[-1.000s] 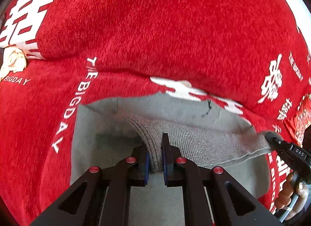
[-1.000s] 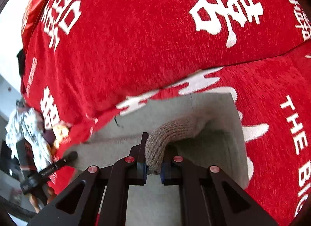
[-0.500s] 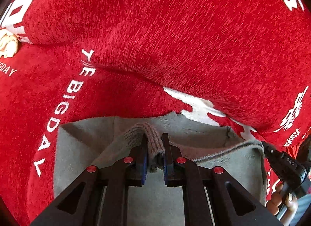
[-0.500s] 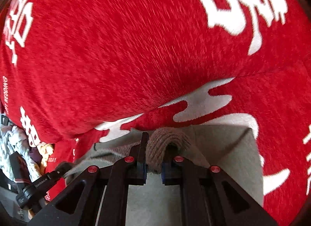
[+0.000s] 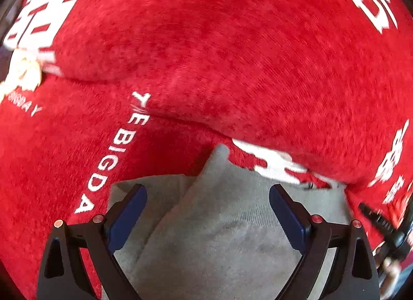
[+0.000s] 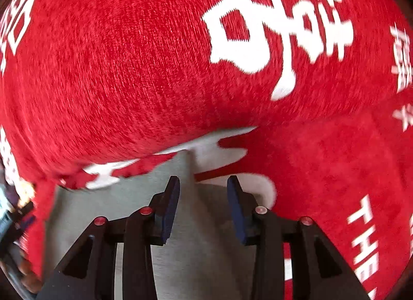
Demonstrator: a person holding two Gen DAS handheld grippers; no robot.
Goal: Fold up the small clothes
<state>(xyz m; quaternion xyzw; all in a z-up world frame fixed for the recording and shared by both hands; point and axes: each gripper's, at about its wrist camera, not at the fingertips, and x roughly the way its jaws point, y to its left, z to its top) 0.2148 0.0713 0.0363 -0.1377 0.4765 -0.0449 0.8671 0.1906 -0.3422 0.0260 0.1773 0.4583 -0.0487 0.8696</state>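
From the left wrist, the left gripper [image 5: 207, 212] has its jaws opening wide, blue pads well clear of the grey garment [image 5: 214, 235] lying between them; I take it the folded edge has just been laid down and is being let go. The garment is a soft, matte grey knit, folded over itself so one slanting edge crosses a lower layer, and it rests flat on a red plush cover [image 5: 206, 54] with white lettering, close to the seam under the bulging back cushion. At the right edge the other tool is just in view. From the right wrist, the right gripper [image 6: 202, 204] is opening too, less wide, pads not pressing the grey garment [image 6: 201, 261] beneath them. The red cover [image 6: 116, 67] looks fuzzy, ribbed like chenille, likely grippy enough to keep the fold from sliding.
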